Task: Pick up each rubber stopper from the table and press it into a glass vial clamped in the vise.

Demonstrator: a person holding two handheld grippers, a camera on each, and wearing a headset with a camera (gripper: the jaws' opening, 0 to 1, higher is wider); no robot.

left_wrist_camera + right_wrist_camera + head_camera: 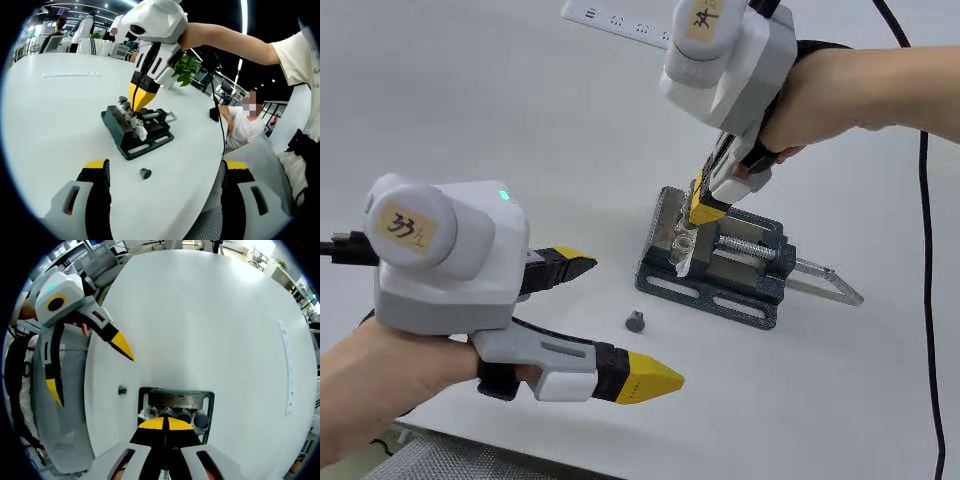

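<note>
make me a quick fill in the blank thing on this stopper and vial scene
1. The left gripper has its jaws ___.
2. Exactly ___ rubber stopper lies loose on the table, apart from the vise.
3. The right gripper, over the glass vials clamped in the vise, has its jaws ___.
Missing words: open; one; shut.

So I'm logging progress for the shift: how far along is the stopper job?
Done: two of the clear glass vials in the dark green metal vise seem capped with dark stoppers. In hand: the right gripper, jaws shut, bears down on the vial row. Left: one small grey rubber stopper lies on the white table, and the open left gripper hovers near it.
</note>
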